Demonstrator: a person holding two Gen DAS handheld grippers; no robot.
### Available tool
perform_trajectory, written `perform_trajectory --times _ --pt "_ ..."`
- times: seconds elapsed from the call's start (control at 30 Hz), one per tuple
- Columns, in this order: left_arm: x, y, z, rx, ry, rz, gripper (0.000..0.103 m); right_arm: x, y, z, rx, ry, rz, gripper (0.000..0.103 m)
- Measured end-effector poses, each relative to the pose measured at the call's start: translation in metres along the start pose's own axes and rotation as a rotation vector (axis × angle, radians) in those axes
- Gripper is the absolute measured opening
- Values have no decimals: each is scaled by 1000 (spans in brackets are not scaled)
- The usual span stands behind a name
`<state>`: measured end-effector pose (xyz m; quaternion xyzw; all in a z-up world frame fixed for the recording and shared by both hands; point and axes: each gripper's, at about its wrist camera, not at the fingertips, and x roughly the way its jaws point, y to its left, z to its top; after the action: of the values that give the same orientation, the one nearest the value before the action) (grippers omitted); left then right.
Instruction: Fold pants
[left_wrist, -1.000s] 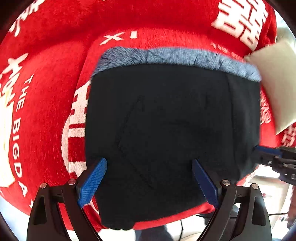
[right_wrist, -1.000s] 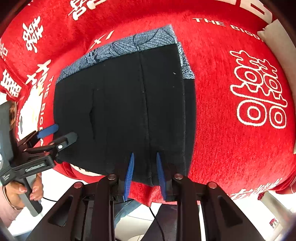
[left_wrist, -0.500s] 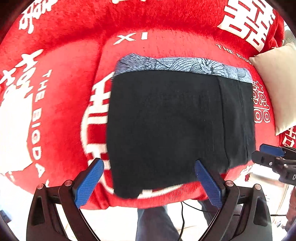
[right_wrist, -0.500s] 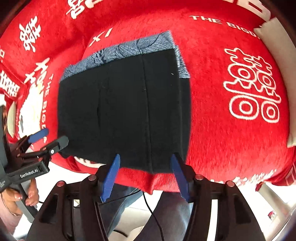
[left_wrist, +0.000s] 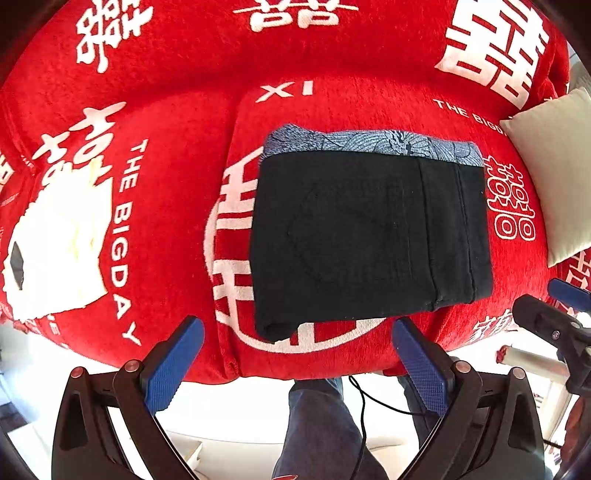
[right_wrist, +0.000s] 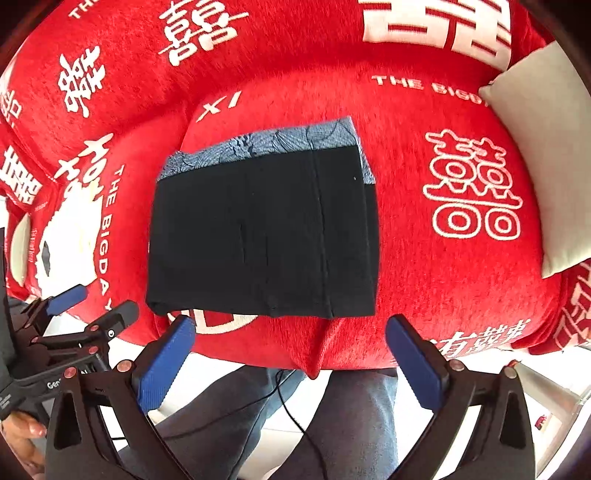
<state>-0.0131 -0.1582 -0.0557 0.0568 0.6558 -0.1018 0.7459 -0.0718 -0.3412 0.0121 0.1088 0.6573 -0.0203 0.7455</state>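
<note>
Pants folded on red cover; we hold left claw & right claw apart, near pants' front edge, empty; lift straight, don't snag.

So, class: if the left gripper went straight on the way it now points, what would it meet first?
Probably the near edge of the folded black pants on the red blanket. The left gripper is open and empty; depth is unclear, so the blanket's front edge may come first.
</note>
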Motion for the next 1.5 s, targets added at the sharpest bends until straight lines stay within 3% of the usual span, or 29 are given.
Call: perform_trajectory --times 0.33,0.63,1.5 --pt "-16 4 -7 -9 -8 16 102 -5 2 -7 54 35 -63 103" --pt "-16 -1 -15 13 11 20 102 -7 17 -15 -28 25 -131 103" --pt "-26 -5 -22 50 -30 38 102 -20 23 -29 -13 -24 -157 103"
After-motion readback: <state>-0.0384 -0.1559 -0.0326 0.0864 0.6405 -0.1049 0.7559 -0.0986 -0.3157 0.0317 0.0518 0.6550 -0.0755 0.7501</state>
